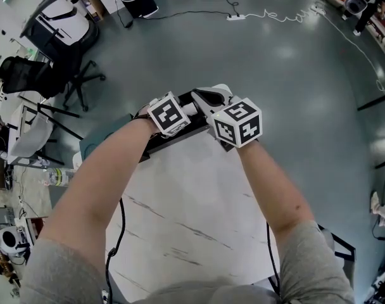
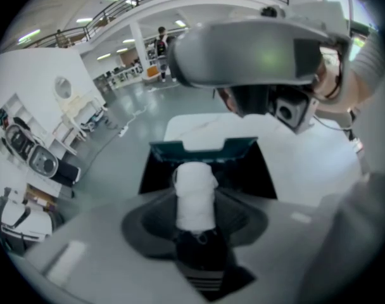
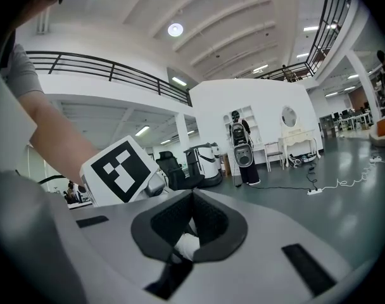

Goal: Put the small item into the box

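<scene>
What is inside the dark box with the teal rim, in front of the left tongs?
Only dark inner walls of the dark teal-rimmed box show, no contents. The white cylindrical roll held in the left tongs covers its middle.

White roll-like small item [image 2: 195,189], upright in left gripper [image 2: 195,215], right over open black teal-rimmed box [image 2: 243,173].

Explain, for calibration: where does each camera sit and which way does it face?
Head view: on the head, steeply down at table; left forearm and right forearm show.
Left gripper view: on left gripper, down into box; jaws hold small item.
Right gripper view: on right gripper, roughly level across hall; left marker cube shows.
Shared: head and left gripper views both show the box.
</scene>
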Demonstrator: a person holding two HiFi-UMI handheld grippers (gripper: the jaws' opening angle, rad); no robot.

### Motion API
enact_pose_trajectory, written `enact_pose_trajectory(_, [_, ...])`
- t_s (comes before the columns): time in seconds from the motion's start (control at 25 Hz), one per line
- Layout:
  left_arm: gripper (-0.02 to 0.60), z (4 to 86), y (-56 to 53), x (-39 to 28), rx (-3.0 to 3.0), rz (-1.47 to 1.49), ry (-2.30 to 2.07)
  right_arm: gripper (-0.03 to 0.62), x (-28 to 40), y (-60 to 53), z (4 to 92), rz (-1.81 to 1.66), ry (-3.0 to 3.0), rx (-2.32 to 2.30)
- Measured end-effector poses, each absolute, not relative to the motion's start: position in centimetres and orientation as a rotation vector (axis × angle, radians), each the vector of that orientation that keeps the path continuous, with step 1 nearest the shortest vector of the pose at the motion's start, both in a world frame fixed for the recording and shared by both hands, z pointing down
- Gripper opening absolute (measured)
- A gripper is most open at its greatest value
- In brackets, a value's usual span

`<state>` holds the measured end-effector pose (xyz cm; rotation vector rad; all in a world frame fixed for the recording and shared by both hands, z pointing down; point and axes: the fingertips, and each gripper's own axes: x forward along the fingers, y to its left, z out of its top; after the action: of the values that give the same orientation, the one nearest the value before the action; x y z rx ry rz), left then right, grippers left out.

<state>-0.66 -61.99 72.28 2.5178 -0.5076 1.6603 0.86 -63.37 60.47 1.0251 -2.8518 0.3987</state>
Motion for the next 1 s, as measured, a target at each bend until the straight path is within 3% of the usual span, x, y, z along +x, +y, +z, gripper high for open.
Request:
enact_pose_trajectory(0.44, [0.196,72.1,-62.2,-1.2,2.53,1.527,-0.617,0.006,0.3,-62.5,60.5,0.408,-2.844,1.009])
enact_pose_trajectory(0.56, [0.261,71.7,-61.9,-0.9,2.547,1.543,-0.603,0.006,0.6,-62.4,60.2,0.423,-2.843,1.029])
enact_pose_trajectory(0.68, [0.28,71.0,-61.7,-0.7,2.559,1.53,-0.618,0.006,0.7,-62.2,60.1,0.433,-2.832,1.044])
enact_pose_trajectory(1.0, [0.284,67.7,-62.1,-1.9,2.562,1.449,-0.739,0.006,1.2,-61.5,58.4,0.423,-2.819,1.063])
